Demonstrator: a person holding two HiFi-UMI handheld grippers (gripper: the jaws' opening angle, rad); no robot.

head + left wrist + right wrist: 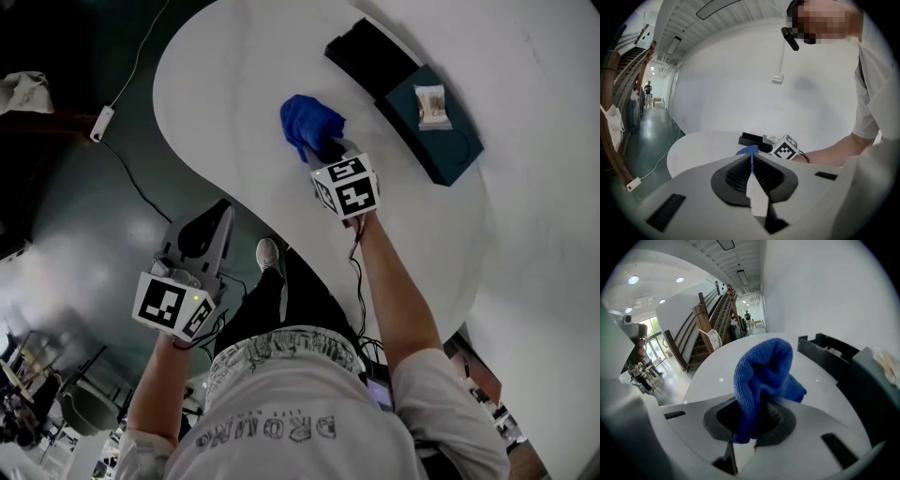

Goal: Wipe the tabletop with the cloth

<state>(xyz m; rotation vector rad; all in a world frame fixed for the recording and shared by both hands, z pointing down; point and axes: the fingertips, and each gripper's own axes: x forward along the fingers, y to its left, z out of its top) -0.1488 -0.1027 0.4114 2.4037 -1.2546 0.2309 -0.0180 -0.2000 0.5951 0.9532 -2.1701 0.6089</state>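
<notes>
Nearest, the left tongs [217, 214] hang off the bench's edge above the floor, jaws pressed together with nothing between them. Further out, the right tongs [323, 150] reach over the white bench [234, 112], clamped on a bunched blue cloth [307, 122] near the bench's middle. Beyond lie a dark teal box [450, 150] carrying a small packet [432, 105], and a black tray [370, 56] just beside it.

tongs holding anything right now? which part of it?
Right tongs are shut on the blue cloth, pinching a bunched fold; most of it bulges out ahead of the jaws. Left tongs are shut and empty.
</notes>
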